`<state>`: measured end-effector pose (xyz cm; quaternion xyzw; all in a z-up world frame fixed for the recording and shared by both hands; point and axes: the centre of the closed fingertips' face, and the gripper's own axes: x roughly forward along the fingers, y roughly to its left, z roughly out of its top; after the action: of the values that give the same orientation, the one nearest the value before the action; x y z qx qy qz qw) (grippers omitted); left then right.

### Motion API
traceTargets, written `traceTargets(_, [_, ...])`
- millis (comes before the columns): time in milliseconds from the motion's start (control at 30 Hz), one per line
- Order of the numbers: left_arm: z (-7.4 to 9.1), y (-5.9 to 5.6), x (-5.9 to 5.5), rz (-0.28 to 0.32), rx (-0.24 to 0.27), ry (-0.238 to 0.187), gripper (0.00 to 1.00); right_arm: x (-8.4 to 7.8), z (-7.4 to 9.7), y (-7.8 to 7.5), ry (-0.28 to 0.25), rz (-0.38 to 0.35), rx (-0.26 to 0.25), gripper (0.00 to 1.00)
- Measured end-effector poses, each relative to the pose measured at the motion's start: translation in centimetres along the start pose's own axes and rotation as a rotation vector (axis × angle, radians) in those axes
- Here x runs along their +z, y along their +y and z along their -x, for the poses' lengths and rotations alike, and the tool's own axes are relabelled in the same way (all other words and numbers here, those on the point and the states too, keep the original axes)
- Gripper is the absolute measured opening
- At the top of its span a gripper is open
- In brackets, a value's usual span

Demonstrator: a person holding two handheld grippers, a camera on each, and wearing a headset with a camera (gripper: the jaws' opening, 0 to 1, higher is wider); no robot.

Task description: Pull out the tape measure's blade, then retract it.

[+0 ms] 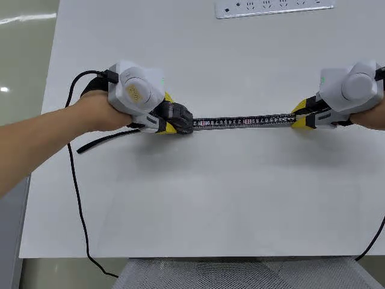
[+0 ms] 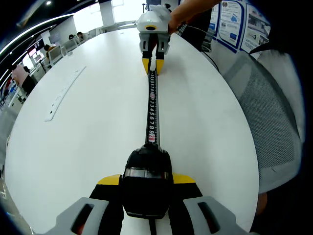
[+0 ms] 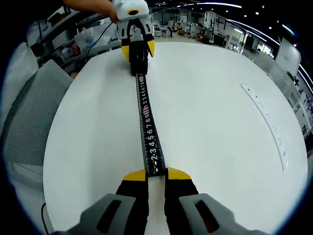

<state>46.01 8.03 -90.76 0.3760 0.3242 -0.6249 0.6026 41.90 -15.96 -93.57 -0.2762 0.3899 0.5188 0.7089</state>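
The left gripper has its fingers clamped around the black, rounded plastic tape measure case, low over the white worktop. The dark numbered steel blade runs straight from the case to the right gripper, whose yellow-tipped fingers pinch the blade's end.

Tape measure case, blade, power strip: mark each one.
tape measure case [image 2: 148, 181], left gripper view, its black top face.
blade [image 1: 240, 121], head view, middle of its drawn-out length.
power strip [image 1: 274, 7], head view, its white face.
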Motion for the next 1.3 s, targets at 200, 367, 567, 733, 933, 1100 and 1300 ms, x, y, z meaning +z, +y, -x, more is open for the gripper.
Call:
traceTargets(200, [0.02,0.04,0.06,-0.001,0.000,-0.002,0.32,-0.40,0.22,-0.10,0.005,-0.003,-0.004,0.10])
traceTargets(367, [0.05,-0.02,0.09,-0.001,0.000,-0.005,0.32,-0.41,0.23,-0.08,0.011,-0.001,-0.005,0.10])
traceTargets(567, [0.11,-0.15,0.17,-0.008,0.001,-0.009,0.33,-0.33,0.23,-0.02,0.018,0.022,0.001,0.11])
traceTargets(733, [0.12,-0.16,0.16,-0.015,-0.003,-0.013,0.33,-0.14,0.25,0.17,0.038,0.050,-0.002,0.12])
traceTargets(933, [0.10,-0.24,0.08,-0.022,0.002,-0.009,0.34,-0.10,0.23,0.29,0.071,0.082,0.000,0.13])
traceTargets(1100, [0.11,-0.22,0.06,-0.023,0.006,-0.012,0.34,-0.08,0.24,0.35,0.083,0.109,-0.003,0.14])
traceTargets(1300, [0.10,-0.23,0.17,-0.040,0.010,-0.024,0.34,0.08,-0.03,0.29,0.090,0.123,-0.008,0.15])
